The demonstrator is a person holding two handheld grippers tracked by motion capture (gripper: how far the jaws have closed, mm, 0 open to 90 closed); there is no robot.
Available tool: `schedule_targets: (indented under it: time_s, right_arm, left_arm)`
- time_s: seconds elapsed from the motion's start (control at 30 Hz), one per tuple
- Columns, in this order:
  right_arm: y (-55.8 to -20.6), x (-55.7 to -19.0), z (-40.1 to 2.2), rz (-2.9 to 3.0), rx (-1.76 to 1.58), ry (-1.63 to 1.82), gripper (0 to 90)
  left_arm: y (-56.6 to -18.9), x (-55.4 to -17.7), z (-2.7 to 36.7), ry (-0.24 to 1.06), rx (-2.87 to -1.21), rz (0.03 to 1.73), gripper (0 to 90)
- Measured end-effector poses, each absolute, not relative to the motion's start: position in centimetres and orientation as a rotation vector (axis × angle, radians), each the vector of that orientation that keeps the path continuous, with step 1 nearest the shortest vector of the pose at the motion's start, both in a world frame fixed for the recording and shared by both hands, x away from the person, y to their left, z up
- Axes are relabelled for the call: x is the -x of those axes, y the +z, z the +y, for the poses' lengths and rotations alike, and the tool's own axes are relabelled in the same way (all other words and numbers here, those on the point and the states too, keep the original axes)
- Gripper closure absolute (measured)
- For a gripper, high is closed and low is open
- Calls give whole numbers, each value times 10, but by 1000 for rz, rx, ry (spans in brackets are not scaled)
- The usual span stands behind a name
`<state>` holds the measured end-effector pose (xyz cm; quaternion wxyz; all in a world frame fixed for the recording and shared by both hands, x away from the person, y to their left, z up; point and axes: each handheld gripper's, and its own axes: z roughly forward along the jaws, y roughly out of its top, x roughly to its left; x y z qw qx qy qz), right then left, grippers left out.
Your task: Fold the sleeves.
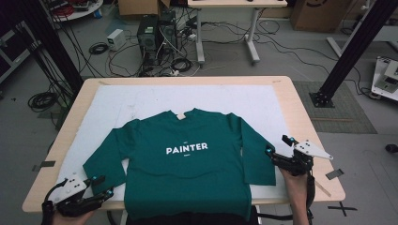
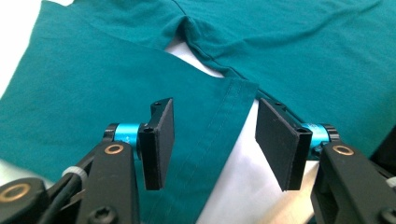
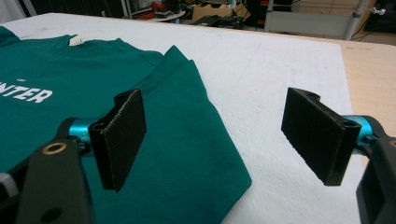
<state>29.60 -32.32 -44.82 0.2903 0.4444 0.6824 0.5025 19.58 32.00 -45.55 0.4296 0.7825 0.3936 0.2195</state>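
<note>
left gripper (image 1: 102, 186) hovering at sleeve cuff (image 2: 236, 100), jaws standing apart, gripping nothing; right gripper (image 1: 279, 145) waiting beside other sleeve (image 3: 196, 140), jaws gaping wide; green shirt (image 1: 187, 159) lying flat on table (image 1: 300, 117)

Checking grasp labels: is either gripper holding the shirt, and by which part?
Nothing is held. The left gripper straddles the sleeve cuff of the green shirt with jaws apart; the right gripper stands open beside the other sleeve.

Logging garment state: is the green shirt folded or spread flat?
Spread flat: the green shirt lies front up on the white mat, both sleeves out, nothing folded over.
</note>
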Motion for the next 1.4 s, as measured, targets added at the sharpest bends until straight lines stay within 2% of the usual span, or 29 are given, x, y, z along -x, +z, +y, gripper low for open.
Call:
schedule_targets:
  time_s: [0.17,0.3,0.4,0.43,0.53,0.6,0.8,1.0,1.2,1.4]
  right_arm:
    - [-448,-296,-324,1816,-1178,1342,225]
    - [-448,-297,-324,1818,-1179,1342,225]
    - [-448,-297,-324,1816,-1180,1345,225]
    - [-448,-297,-324,1817,-1181,1345,225]
    - [-448,-297,-324,1817,-1181,1341,225]
    - [-448,-297,-324,1815,-1182,1340,225]
    - [-448,-297,-324,1815,-1182,1340,225]
    - [-448,-297,-324,1817,-1187,1342,225]
    - [-448,-297,-324,1817,-1190,1340,225]
    - [-448,-296,-324,1817,-1199,1343,225]
  left_arm:
    - [-461,-204,315,536,-1981,992,484]
    - [-462,-204,316,554,-1972,995,525]
    - [-461,-205,316,582,-1971,1016,608]
    - [-461,-206,316,591,-1974,1020,685]
    - [-462,-207,316,616,-1966,1028,802]
    - [-462,-208,317,625,-1951,1043,845]
    - [-456,-211,322,623,-1877,1098,856]
    - [-426,-217,323,621,-1760,1065,858]
    - [-405,-235,300,639,-1769,1029,858]
    - [-400,-260,275,593,-1776,1031,858]
